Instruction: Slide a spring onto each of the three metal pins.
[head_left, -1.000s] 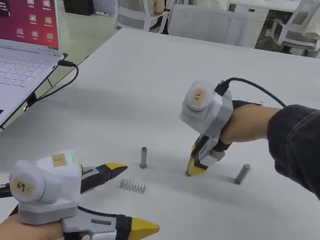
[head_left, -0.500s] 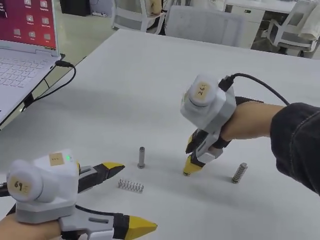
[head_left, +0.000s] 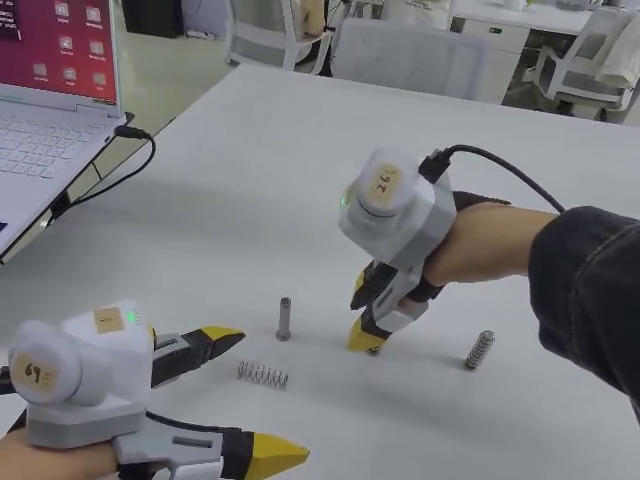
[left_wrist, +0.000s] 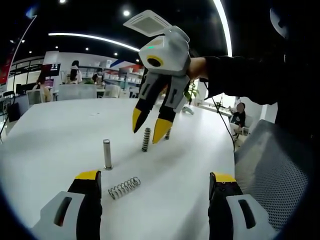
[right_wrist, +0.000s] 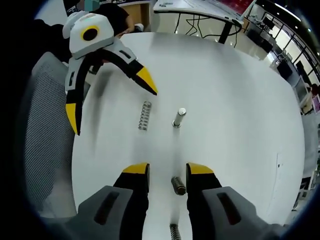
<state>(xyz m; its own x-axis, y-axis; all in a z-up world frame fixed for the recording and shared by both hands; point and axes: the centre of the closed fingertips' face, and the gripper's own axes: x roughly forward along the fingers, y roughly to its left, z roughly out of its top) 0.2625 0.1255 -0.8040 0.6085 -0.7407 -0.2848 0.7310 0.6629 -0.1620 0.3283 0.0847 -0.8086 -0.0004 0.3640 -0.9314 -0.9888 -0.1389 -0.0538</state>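
Sideways toward the middle of the work the right tool (left_wrist: 148, 127) has drifted over the last second, and its jaws now stand parted with nothing clamped. That looks like a release. In the right gripper view a spring-clad pin (right_wrist: 178, 185) stands free between the tips, so a second pin appears finished.

One loose spring (head_left: 263, 375) is left, lying flat on the white surface (head_left: 300, 180). It is near the bare pin (head_left: 284, 318), which stands upright and apart from it. The spring lies just ahead of the left tool (head_left: 255, 395), between its jaws, which are spread wide and empty. The right tool hangs just beyond the bare pin. The other sprung pin (head_left: 479, 349) stands well off on that tool's far side. A laptop (head_left: 50, 110) sits at the surface's left edge.
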